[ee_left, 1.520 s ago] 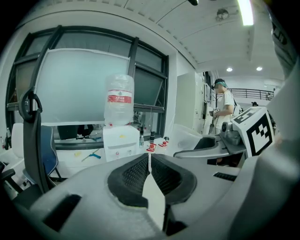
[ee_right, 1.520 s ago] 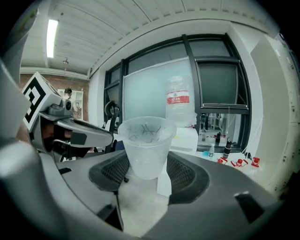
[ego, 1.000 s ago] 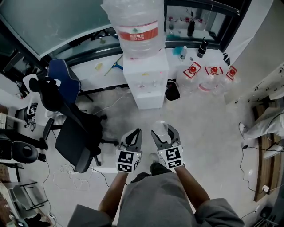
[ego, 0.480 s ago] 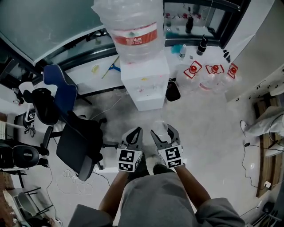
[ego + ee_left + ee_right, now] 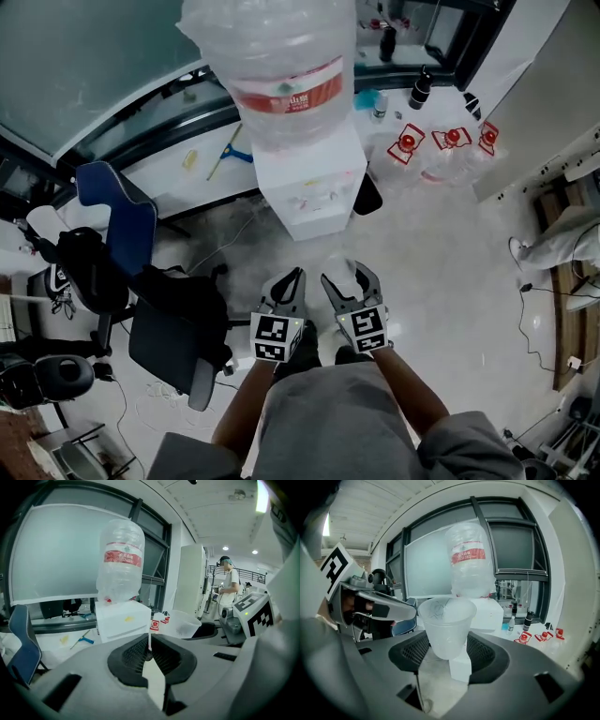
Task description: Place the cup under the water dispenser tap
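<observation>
A clear plastic cup [image 5: 446,625] stands upright between the jaws of my right gripper [image 5: 447,651], which is shut on it. In the head view that cup [image 5: 342,272] sits in the right gripper [image 5: 349,277], over the floor and short of the white water dispenser [image 5: 309,183]. A big clear bottle with a red label [image 5: 277,66] tops the dispenser. The dispenser [image 5: 487,613] stands straight ahead behind the cup. Close beside on the left, my left gripper [image 5: 286,281] is shut with nothing in it. From the left gripper view the cup [image 5: 183,623] shows to the right.
A black office chair [image 5: 173,319] stands left of me, with a blue chair [image 5: 117,211] behind it. Several red-capped water jugs [image 5: 441,155] sit right of the dispenser. Cables [image 5: 544,319] lie on the floor at the right. Another person [image 5: 229,588] stands farther off.
The dispenser and its bottle have grown larger and nearer in the head view. Both grippers keep their place before me, the cup still held in the right one.
</observation>
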